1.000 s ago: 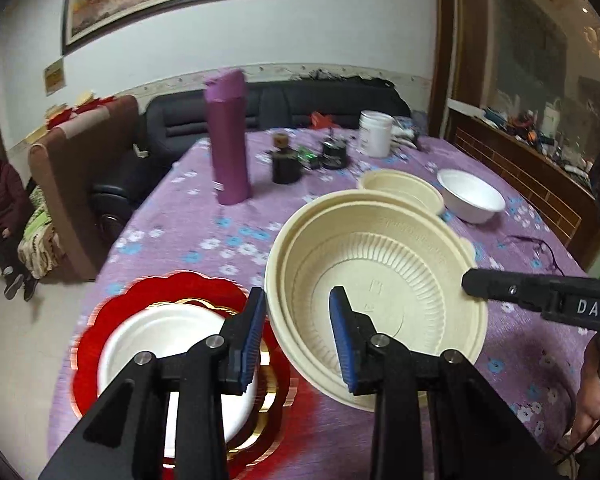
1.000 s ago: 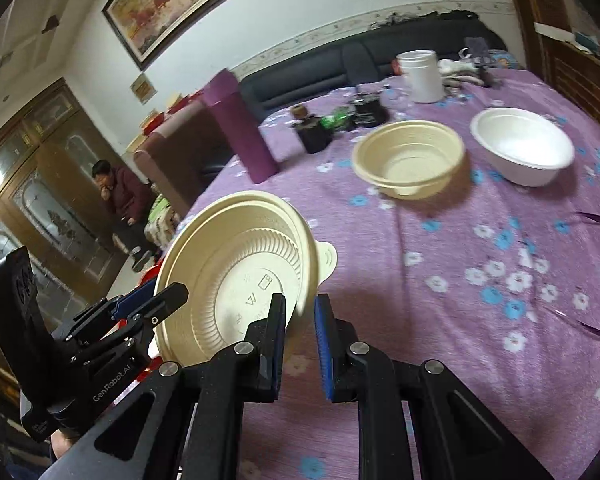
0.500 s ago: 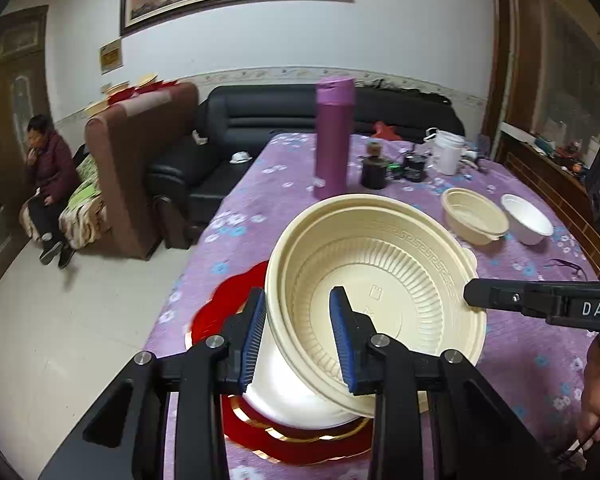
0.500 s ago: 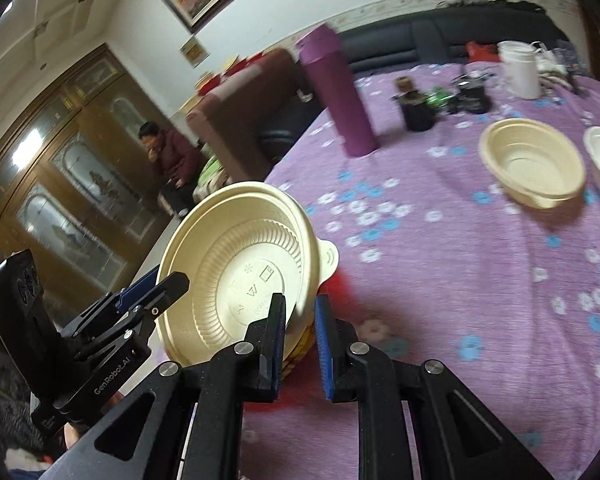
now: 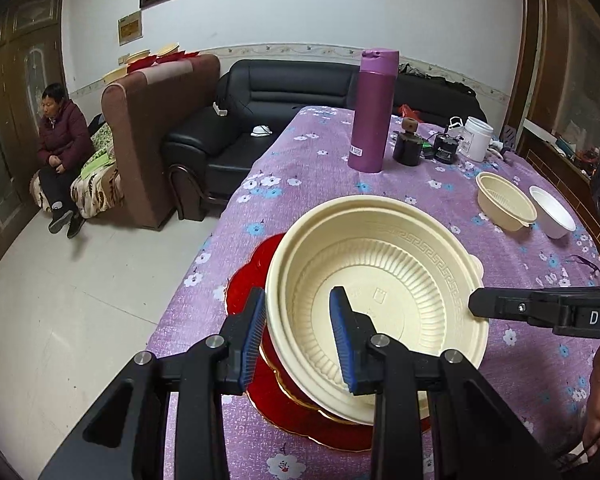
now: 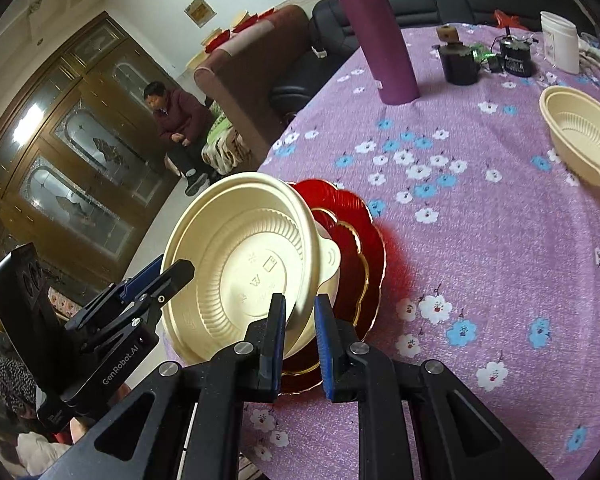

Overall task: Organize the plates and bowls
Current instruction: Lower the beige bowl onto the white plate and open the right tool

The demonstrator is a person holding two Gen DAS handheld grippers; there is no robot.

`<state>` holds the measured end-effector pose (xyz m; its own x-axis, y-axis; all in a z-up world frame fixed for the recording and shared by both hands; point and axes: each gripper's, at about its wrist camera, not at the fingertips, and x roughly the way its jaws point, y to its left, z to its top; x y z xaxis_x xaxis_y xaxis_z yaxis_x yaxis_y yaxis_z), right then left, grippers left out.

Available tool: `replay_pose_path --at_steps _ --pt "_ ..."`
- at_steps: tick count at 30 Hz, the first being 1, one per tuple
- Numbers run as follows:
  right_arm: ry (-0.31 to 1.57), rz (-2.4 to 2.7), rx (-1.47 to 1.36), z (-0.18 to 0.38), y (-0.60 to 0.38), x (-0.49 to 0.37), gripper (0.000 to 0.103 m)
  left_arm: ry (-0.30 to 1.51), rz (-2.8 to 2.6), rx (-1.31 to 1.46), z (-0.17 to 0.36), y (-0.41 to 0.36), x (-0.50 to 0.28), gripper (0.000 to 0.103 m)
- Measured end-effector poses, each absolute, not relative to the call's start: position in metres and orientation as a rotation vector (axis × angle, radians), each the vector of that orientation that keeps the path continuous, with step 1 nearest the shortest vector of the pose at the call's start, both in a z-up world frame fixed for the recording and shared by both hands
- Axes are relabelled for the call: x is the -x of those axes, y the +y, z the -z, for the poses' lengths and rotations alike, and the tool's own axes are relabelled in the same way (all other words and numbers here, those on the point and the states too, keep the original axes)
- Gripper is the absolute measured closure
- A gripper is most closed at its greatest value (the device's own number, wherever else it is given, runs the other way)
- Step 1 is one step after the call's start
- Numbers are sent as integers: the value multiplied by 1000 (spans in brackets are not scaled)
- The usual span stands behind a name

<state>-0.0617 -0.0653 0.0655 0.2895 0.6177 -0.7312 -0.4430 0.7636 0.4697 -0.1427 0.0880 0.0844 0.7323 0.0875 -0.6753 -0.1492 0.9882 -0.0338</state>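
A large cream bowl [image 5: 380, 280] hangs tilted just over the red scalloped plate [image 5: 248, 268] near the table's left edge. My left gripper [image 5: 296, 300] is shut on the bowl's near rim, with the wall between its blue pads. My right gripper [image 6: 300, 304] is shut on the opposite rim beside the bowl's small tab, and its black tip [image 5: 476, 305] shows at the far side. From the right wrist view the bowl [image 6: 240, 264] covers most of the red plate [image 6: 356, 232], with the left gripper [image 6: 172, 276] beyond. Whether the bowl touches the plate I cannot tell.
A smaller cream bowl [image 5: 504, 204] and a white bowl [image 5: 552, 212] sit at the right of the purple floral tablecloth. A tall purple flask [image 5: 372, 112], dark jars [image 5: 408, 148] and a white tub [image 5: 476, 138] stand at the back. A person [image 5: 60, 140] sits beyond the table's left edge.
Both grippers carried the large cream bowl leftward and slightly down over the red plate. The white plate lying on the red one is now hidden beneath it.
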Motion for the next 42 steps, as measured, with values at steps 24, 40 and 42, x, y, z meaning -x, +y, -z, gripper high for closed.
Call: replay_pose_path --at_steps 24,40,42 --pt "1038 -688 -135 -62 -61 64 83 759 -144 112 -76 94 138 66" --pt "1001 -677 -186 -69 -87 68 83 704 -207 27 -91 75 144 46" --pt "995 -674 -198 -70 -93 68 83 696 -214 7 -94 70 143 44"
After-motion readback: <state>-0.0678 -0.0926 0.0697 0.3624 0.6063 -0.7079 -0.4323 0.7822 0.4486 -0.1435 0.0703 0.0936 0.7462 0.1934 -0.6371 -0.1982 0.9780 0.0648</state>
